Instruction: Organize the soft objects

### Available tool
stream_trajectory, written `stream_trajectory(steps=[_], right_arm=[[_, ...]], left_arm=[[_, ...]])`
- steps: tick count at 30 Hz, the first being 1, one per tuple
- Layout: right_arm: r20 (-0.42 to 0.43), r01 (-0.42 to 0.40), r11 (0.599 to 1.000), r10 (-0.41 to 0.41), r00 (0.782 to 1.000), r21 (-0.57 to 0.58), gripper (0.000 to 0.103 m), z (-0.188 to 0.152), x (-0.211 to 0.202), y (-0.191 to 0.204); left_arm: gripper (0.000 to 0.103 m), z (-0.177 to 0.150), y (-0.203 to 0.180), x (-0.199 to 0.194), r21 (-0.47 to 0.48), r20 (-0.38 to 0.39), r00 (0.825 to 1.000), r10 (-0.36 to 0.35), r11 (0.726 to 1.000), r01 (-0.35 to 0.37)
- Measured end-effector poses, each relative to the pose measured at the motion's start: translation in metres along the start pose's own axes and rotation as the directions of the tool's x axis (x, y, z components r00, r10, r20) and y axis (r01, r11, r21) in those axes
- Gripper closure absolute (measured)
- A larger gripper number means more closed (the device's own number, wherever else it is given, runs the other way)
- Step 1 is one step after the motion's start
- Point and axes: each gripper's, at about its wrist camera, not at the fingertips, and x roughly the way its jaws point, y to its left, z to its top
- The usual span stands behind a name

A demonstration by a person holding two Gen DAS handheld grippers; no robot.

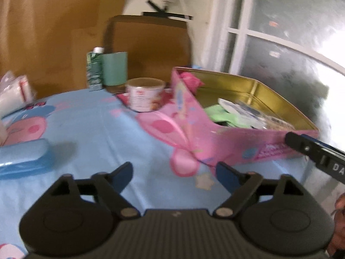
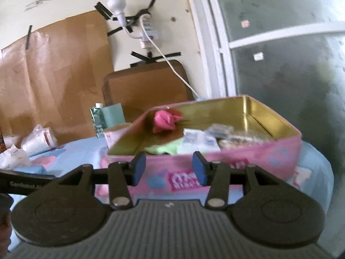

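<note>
Table (image 1: 90, 116), w/ blue-and-pink cartoon cloth, carries everything; it serves as the sorting surface.

Pink tin (image 2: 215, 168) sits at the table's right end, lid off, gold inside. Judged the collection bin for the soft items, left open so either hand can drop in from above. Contents: pink cloth (image 2: 165, 120) bunched in the far-left corner, green cloth (image 2: 163, 149) flat near the front wall, white packets (image 2: 198, 141) beside it.

Blue pack (image 1: 23, 157) lies on the cloth at left, well apart from the tin. Prob. next soft item to move. White bags (image 1: 15, 90) rest at the far left edge, also outside the tin.

Cup (image 1: 144, 97) and carton (image 1: 93, 71) stand behind the tin; not soft, so prob. stay put.

Left gripper (image 1: 173, 172): jaws wide apart, nothing between, over bare cloth near the tin's corner.

Right gripper (image 2: 169, 168): jaws part open, nothing between, level w/ the tin's front wall, no contact seen.
</note>
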Motion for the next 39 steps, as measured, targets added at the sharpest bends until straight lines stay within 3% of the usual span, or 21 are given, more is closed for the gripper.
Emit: stream_trajectory(steps=[8,14,17,21,27,33,39], right_arm=[[-0.149,-0.066,0.991,0.083,0.985,0.118,0.05,-0.018,0.028,-0.014],[-0.178,-0.078,0.986,0.104,0.979,0.149,0.05,-0.023,0.034,-0.022],[-0.199,-0.07,0.983,0.103,0.975,0.167,0.05,-0.025,0.039,-0.024],[-0.214,-0.064,0.981,0.104,0.971,0.182,0.049,-0.028,0.043,-0.025],[-0.216,-0.048,0.984,0.085,0.973,0.172,0.047,-0.028,0.044,-0.018],[-0.217,-0.034,0.985,0.07,0.974,0.166,0.047,-0.029,0.044,-0.014],[-0.223,-0.029,0.991,0.057,0.973,0.128,0.047,-0.03,0.045,0.002]], left_arm=[[0.012,-0.012,-0.019,0.018,0.078,-0.029,0.999,0.025,0.997,-0.022],[0.01,-0.01,-0.005,0.029,0.101,0.01,0.999,0.052,0.993,-0.053],[0.008,-0.007,0.002,0.037,0.122,0.008,0.999,0.034,0.992,-0.035],[0.009,-0.008,0.011,0.054,0.092,-0.058,0.998,0.005,0.996,0.0],[0.008,-0.01,0.018,0.05,0.056,-0.042,0.998,-0.042,0.997,0.044],[0.008,-0.011,0.029,0.046,-0.003,-0.013,0.996,-0.09,0.996,0.09],[0.006,-0.013,0.039,0.033,-0.037,0.068,0.99,-0.124,0.991,0.127]])
